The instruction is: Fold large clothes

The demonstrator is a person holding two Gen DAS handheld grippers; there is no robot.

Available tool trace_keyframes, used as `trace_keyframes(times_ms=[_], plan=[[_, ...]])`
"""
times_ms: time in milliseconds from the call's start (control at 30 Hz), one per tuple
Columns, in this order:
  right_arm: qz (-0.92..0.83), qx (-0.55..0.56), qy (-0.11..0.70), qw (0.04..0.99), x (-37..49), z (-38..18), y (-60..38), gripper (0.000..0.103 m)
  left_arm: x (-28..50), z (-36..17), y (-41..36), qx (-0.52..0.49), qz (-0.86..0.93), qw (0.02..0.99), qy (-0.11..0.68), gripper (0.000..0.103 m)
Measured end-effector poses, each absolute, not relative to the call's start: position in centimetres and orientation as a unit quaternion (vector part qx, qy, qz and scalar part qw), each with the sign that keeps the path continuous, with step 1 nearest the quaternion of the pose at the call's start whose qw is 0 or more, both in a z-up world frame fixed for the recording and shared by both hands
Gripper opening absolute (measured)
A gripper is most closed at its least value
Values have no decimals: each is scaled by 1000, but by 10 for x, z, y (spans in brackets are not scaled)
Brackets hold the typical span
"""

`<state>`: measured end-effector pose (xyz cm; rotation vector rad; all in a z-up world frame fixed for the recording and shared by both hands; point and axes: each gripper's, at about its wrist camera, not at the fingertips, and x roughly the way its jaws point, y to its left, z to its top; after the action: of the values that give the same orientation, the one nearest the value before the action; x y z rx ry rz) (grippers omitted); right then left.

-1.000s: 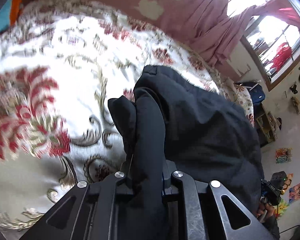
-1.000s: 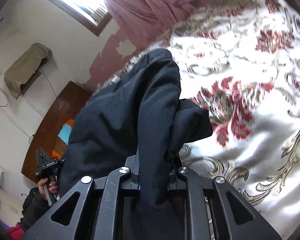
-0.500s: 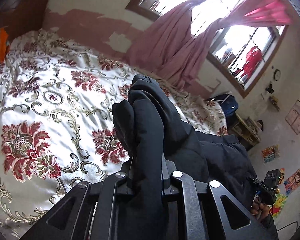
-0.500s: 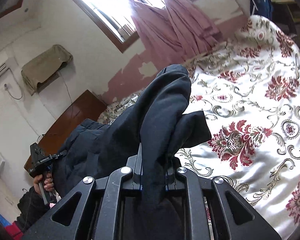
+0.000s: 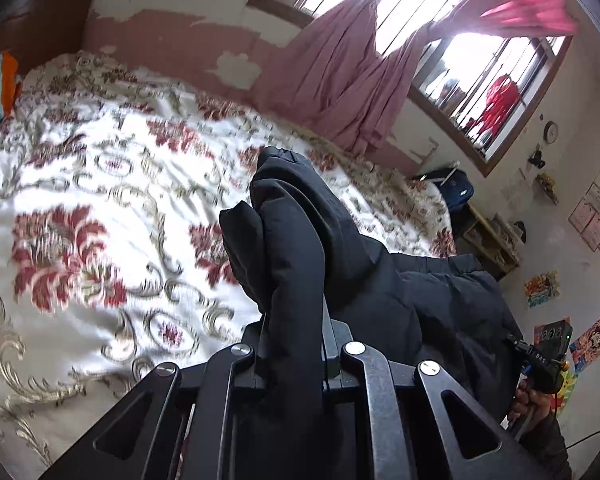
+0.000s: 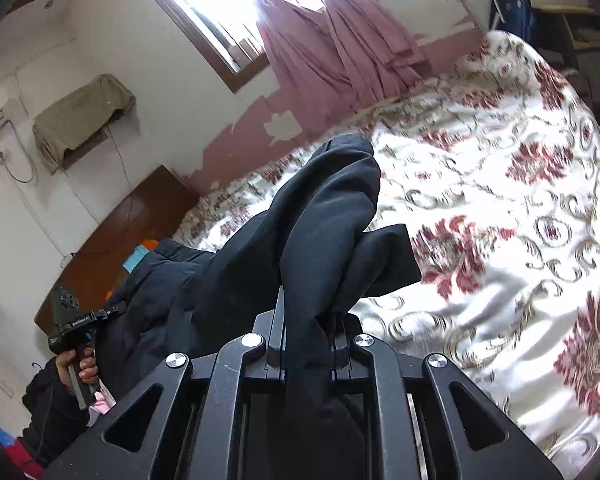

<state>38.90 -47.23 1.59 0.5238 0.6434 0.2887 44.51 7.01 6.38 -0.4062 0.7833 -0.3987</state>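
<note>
The left claw pinches a bunched dark garment above the somewhat blurred floral bedspread.

Black coat, red-floral white bedspread

The jacket hangs between the left gripper and right gripper, seemingly above the bed.

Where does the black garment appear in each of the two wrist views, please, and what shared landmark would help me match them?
Left wrist: the black garment rises from centre bottom, clamped in the left gripper, trailing right.
Right wrist: it rises from centre bottom, clamped in the right gripper, trailing left.
Shared landmark: the pink curtain.
</note>
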Motion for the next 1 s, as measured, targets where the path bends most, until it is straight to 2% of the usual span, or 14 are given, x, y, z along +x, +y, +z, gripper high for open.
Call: trace_keyframes(times_ms=[167,267,400,467,500,533,600,633,700,900,1000], plan=[[106,241,334,905,388,-11,-470,14,442,27,70,-176,-168,883,400,14],[83,242,348,902,388,-22,-473,21,442,12,75,-174,-149,879,418,17],[57,226,369,900,390,-29,-471,30,445,-3,75,-149,-108,871,456,27],[44,224,379,897,391,-30,-472,41,448,-9,73,-130,-83,866,476,36],[42,224,382,896,391,-30,-472,51,448,-10,72,-121,-70,865,481,46],[38,223,384,895,391,-30,-471,59,446,-10,71,-110,-53,867,482,61],[22,212,385,898,389,-28,-469,71,440,-2,70,-100,-34,881,462,76],[17,207,384,900,387,-27,-468,78,438,2,70,-97,-29,886,453,78],[6,193,374,907,382,-22,-467,84,433,11,67,-87,-22,892,442,83],[-1,166,341,925,363,1,-456,93,410,36,50,-70,-37,908,411,84],[-14,147,316,937,349,13,-446,100,392,47,39,-71,-49,919,386,91]])
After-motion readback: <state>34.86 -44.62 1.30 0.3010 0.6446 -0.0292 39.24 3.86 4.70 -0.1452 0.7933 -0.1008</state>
